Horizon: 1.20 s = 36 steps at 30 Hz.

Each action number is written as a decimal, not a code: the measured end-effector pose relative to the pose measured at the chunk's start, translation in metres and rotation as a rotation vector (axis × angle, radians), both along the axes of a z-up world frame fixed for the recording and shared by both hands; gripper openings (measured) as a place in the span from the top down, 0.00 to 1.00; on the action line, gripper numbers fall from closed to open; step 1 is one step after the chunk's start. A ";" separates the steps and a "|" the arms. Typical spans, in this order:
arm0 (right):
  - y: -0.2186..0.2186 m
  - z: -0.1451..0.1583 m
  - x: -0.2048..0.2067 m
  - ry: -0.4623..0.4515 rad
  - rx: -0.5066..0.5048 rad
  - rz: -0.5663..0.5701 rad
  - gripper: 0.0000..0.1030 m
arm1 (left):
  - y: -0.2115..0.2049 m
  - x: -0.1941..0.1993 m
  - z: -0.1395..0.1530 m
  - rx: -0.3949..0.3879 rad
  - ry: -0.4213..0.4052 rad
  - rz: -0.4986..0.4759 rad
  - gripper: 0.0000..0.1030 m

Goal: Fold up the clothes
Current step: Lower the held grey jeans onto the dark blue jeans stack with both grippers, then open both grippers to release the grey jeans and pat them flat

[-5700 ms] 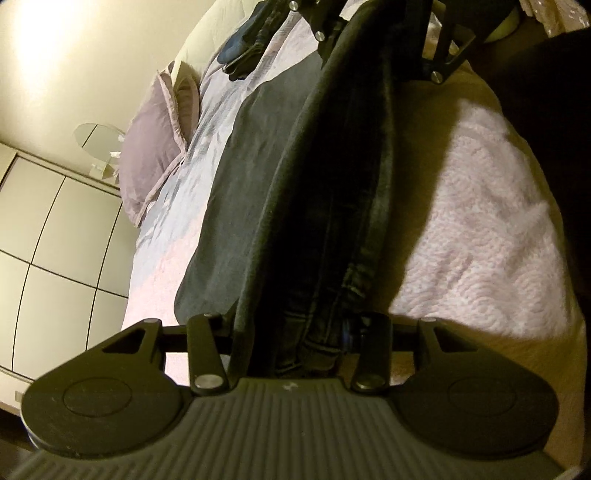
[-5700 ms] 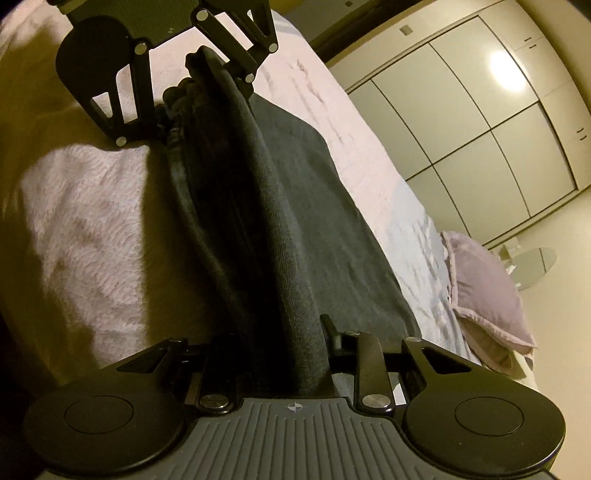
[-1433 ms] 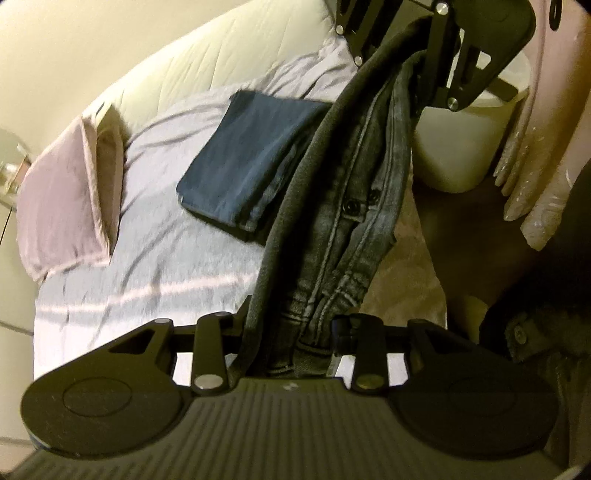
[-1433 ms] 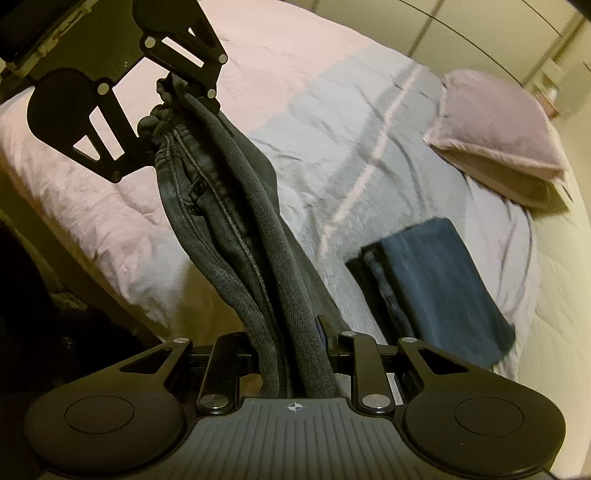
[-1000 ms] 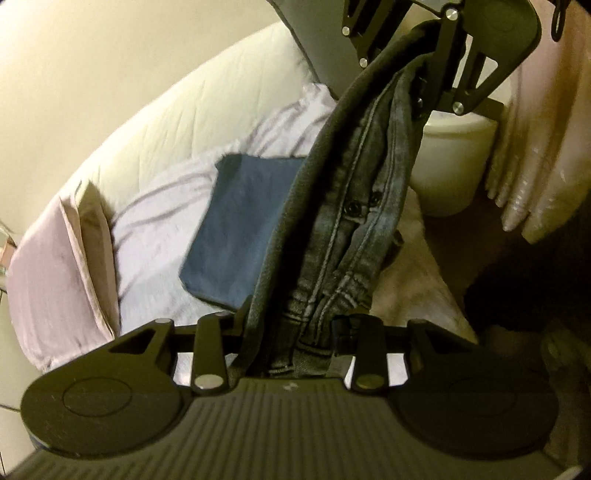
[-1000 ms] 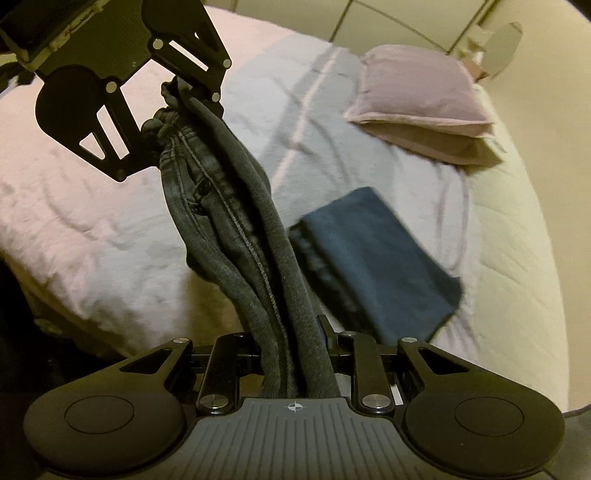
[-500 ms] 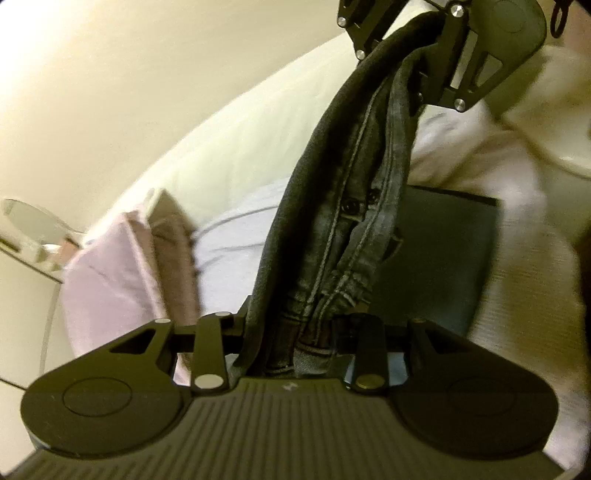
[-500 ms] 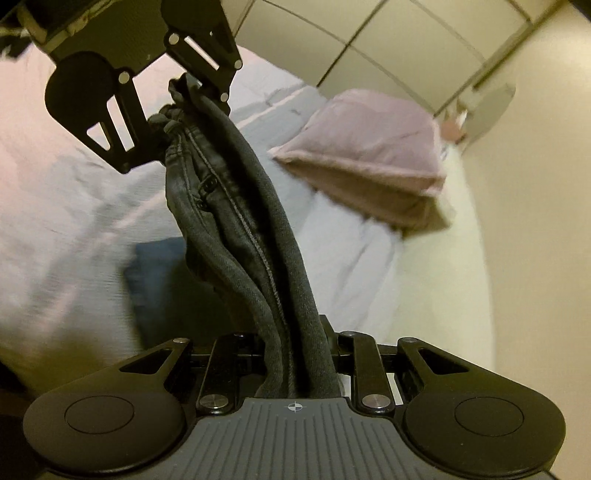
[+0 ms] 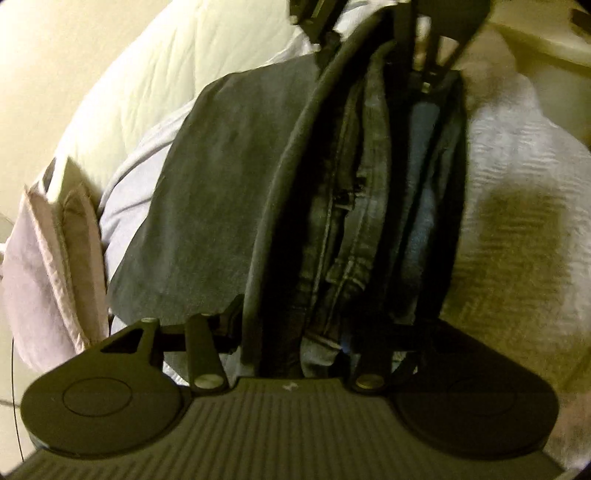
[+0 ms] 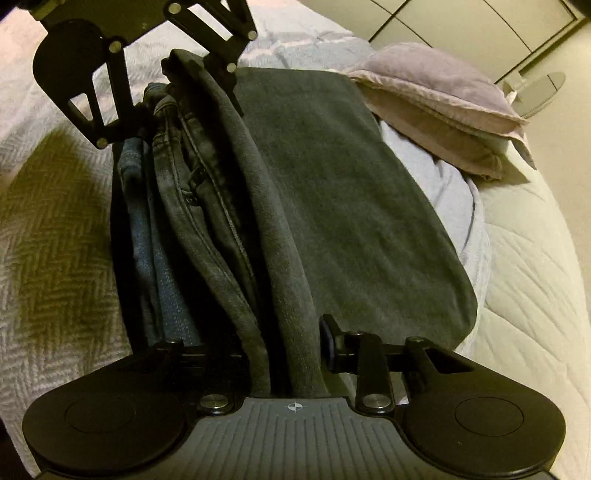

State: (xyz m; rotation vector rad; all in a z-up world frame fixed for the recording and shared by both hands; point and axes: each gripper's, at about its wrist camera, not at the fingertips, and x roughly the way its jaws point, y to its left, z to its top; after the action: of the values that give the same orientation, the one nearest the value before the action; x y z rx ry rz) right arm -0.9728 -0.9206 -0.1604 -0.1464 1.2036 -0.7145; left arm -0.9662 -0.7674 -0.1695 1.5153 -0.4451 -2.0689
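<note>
Folded grey jeans (image 9: pixel 207 206) (image 10: pixel 332 192) lie flat on the bed, on top of a folded blue pair (image 9: pixel 421 206) (image 10: pixel 147 236) that shows along one edge. My left gripper (image 9: pixel 303 332) (image 10: pixel 184 92) is at one end of the thick waistband fold and my right gripper (image 10: pixel 284 347) (image 9: pixel 373 55) is at the other end. Both jaws are opening. The fold still runs between each pair of fingers, with a dark gap beside the cloth. The fingertips are partly hidden by fabric.
A pink pillow (image 10: pixel 436 99) (image 9: pixel 48 266) lies just beyond the jeans on the lilac sheet (image 10: pixel 443 177). A white quilted bed edge (image 10: pixel 535 277) curves around one side. A herringbone blanket (image 10: pixel 48 240) covers the other side. Wardrobe doors (image 10: pixel 461 14) stand behind.
Both grippers have come down with the hanging grey jeans, which now lie spread on the blue pair. The fingers of both stand wider apart than half a second ago.
</note>
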 end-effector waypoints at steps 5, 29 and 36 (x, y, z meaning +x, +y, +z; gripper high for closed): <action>0.017 0.001 0.011 0.078 -0.005 0.010 0.59 | 0.008 0.006 0.007 0.014 -0.014 -0.049 0.51; 0.056 0.062 -0.015 -0.215 0.148 -0.339 0.44 | 0.011 0.065 0.087 0.121 0.240 0.209 0.57; -0.003 0.070 0.003 -0.436 0.199 -0.432 0.61 | -0.032 0.053 0.084 0.209 0.304 0.381 0.86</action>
State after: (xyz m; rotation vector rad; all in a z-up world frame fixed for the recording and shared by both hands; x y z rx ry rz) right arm -0.9697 -0.9232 -0.0900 0.4291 0.8818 -0.9380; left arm -0.9133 -0.7995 -0.0857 1.2453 0.1683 -2.0304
